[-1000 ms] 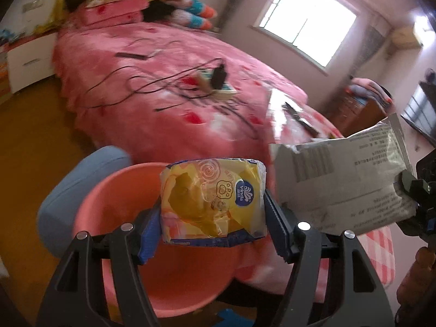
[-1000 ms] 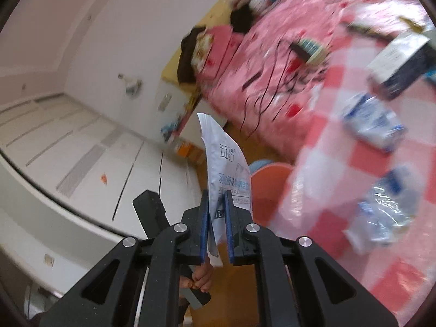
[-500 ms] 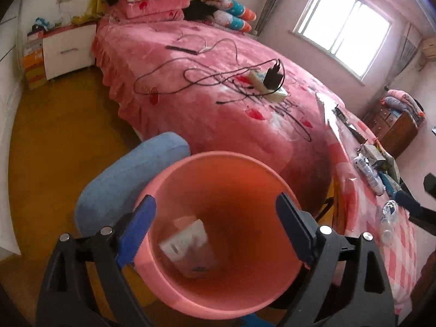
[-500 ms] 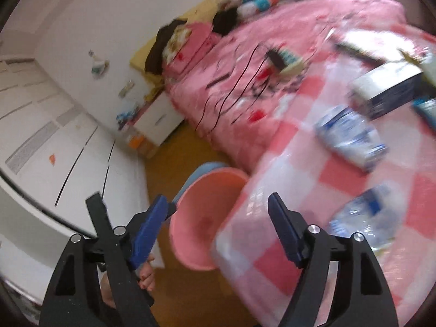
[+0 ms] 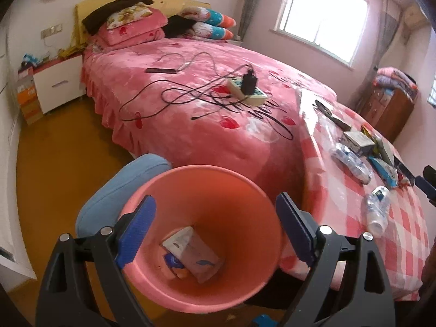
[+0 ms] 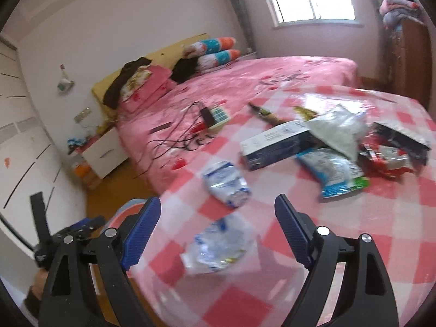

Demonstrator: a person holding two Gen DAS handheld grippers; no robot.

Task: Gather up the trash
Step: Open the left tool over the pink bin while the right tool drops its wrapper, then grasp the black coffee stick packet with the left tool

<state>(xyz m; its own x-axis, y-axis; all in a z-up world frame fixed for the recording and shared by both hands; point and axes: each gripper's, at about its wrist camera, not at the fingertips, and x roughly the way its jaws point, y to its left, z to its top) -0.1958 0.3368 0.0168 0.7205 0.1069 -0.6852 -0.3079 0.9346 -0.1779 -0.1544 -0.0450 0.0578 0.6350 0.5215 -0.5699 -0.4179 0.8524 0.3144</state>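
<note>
A pink bin (image 5: 245, 190) stands on the floor beside a table with a pink-checked cloth (image 6: 368, 218). Wrappers and a tissue pack (image 5: 190, 253) lie in the bin's bottom. My left gripper (image 5: 215, 229) is open and empty, just above the bin's mouth. My right gripper (image 6: 215, 229) is open and empty over the table's near edge, above a crushed clear bottle (image 6: 218, 245). On the table lie a white-blue packet (image 6: 226, 182), a blue box (image 6: 275, 144), a blue-green bag (image 6: 332, 174), a clear bag (image 6: 338, 128) and a red wrapper (image 6: 387, 160).
A bed with a pink cover (image 5: 207, 103) stands behind the bin, with cables and a power strip (image 5: 245, 90) on it. A blue stool (image 5: 122, 185) touches the bin's left side. A white nightstand (image 5: 57, 84) is at the far left. A wooden cabinet (image 5: 387, 111) is at the right.
My left gripper opened and dropped the yellow tissue pack into the bin. My right gripper opened, let go of the white paper bag, and swung right over the table.
</note>
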